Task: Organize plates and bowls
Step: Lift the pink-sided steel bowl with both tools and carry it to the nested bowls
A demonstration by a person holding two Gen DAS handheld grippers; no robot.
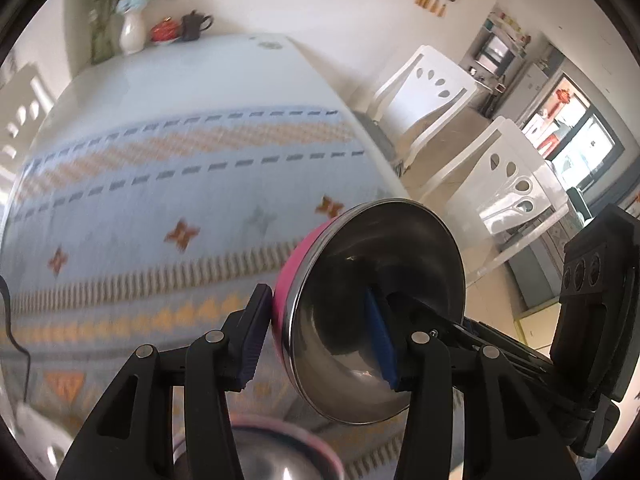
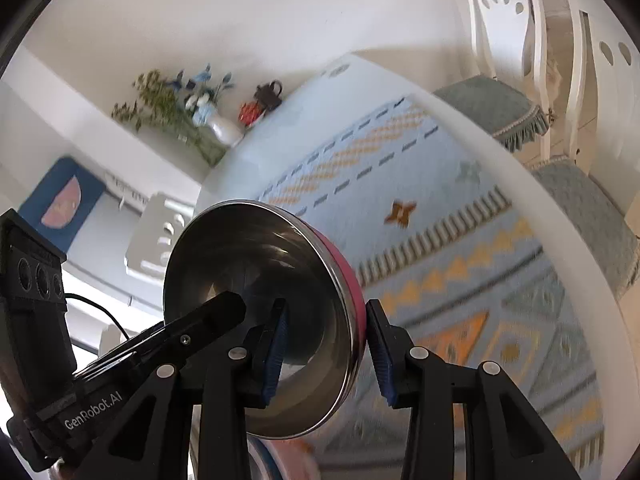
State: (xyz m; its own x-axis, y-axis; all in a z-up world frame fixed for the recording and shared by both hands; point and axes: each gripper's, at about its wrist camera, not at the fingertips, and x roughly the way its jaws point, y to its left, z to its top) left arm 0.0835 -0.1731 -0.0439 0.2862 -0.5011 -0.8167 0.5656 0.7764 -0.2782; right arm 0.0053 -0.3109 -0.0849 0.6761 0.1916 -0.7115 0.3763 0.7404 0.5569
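Okay, I've got the pink bowl (image 1: 380, 248) up in the air over the patterned tablecloth (image 1: 160, 200), and it's tipped hard on edge, with the steel inside facing sideways rather than up. My left gripper (image 1: 316, 320) is clenched on its wall, one pad against the pink outside and one inside the steel. My right gripper (image 2: 326, 320) is doing the same from the other side, inner pad in the bowl and outer pad against the pink skin. So that's two grips on one bowl, both biting only near the rim.

Below me, right at the bottom edge of the left wrist view, there's a second bowl (image 1: 280, 456). It's blurred, but I read a pink rim and a steel hollow. My guess is that's the nesting target.

So here's the plan as I judge it:
- Level the bowl first, mouth up, turning both wrists together so neither pad twists off that slick steel.
- Keep both hands moving as one, because pulling apart would lever the rim.
- Centre it over the lower bowl, then ease down.
- Let go only once it seats, one gripper at a time.

The far vase (image 1: 132, 32) is well clear of all this.
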